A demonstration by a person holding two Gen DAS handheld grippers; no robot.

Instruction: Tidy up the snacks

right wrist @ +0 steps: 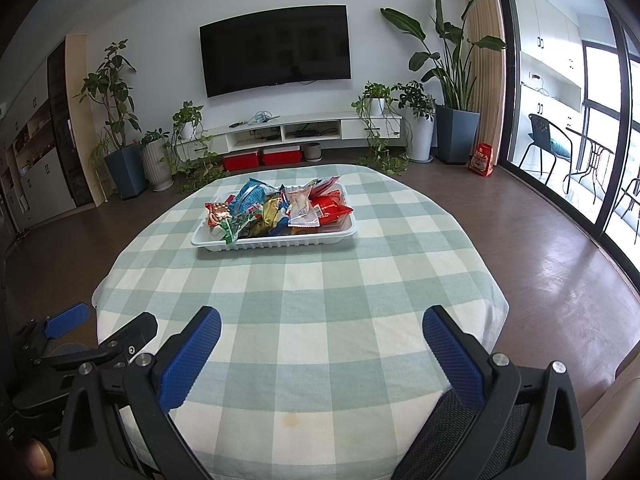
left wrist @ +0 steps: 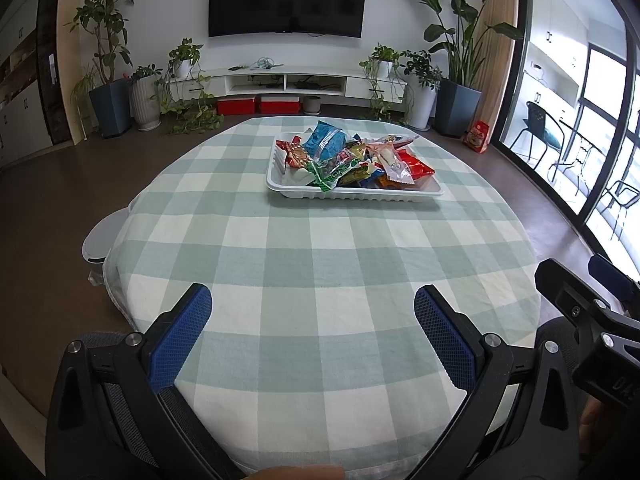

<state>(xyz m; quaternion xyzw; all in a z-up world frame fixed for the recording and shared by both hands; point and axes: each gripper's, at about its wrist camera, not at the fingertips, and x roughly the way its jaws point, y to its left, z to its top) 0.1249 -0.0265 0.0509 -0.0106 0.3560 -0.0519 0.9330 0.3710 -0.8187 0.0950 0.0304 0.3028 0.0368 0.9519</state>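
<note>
- Your left gripper (left wrist: pixel 313 326) hangs over the near edge of the table, fingers spread wide, nothing between the blue pads (left wrist: pixel 182 338).
- Your right gripper (right wrist: pixel 321 346) sits likewise at the near edge, fingers spread wide and holding nothing.
- The table (right wrist: pixel 320 300) is covered by a green-and-white checked cloth; a faint yellowish stain (right wrist: pixel 291 420) shows near your right gripper.
- The snacks (left wrist: pixel 352 158) lie heaped in a white tray (left wrist: pixel 352 194) on the far half of the table, well apart from both grippers. A blue packet (left wrist: pixel 326 140) tops the heap; red packets (right wrist: pixel 332 210) lie at its right end.
- Beyond the table: a dark wall-mounted television (right wrist: pixel 276 50), a white low cabinet (right wrist: pixel 304 130) with two red boxes (right wrist: pixel 262 158) under it, and potted plants (right wrist: pixel 452 80) on both sides.
- At right, glass doors (right wrist: pixel 560 100) open onto a balcony with chairs. The floor (right wrist: pixel 540 260) is dark brown.
</note>
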